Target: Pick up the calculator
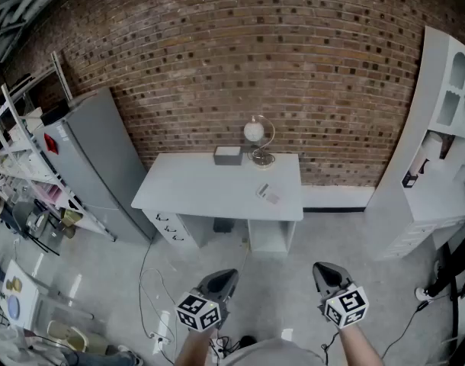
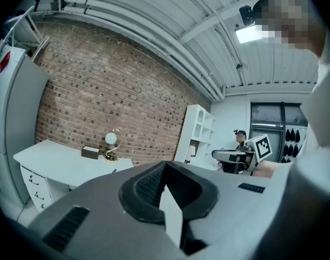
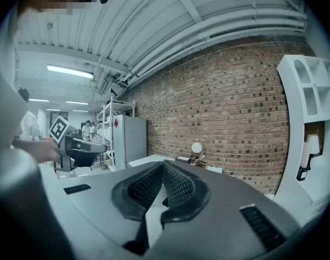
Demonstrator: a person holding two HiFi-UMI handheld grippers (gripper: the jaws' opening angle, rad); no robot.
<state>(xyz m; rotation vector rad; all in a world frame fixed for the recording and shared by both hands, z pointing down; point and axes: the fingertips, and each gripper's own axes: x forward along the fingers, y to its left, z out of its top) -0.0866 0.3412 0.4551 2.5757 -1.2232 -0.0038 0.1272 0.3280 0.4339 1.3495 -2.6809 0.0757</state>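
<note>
Well back from both grippers, the calculator (image 1: 267, 193) lies flat on the white surface (image 1: 202, 189), near its front edge and toward its right end, with nothing touching it. Behind it on the same surface a lamp (image 1: 256, 141) with a round white globe stands close to the brick wall (image 1: 255, 52), and a small grey box (image 1: 227, 155) sits just beside the lamp on its left. The left gripper (image 1: 226, 275) is held low in the head view, over the pale floor (image 1: 293, 280) and well apart from the surface; in its own view its dark ribbed pads (image 2: 151, 183) meet at the tip, so it is clenched with nothing between them. The right gripper (image 1: 322, 268) is held beside it at a similar height, also clear of the surface, and its own view shows its pads (image 3: 178, 186) pressed together, empty. A grey refrigerator (image 1: 95, 158) stands left of the surface, and a white shelf unit (image 1: 446, 113) stands to its right.
</note>
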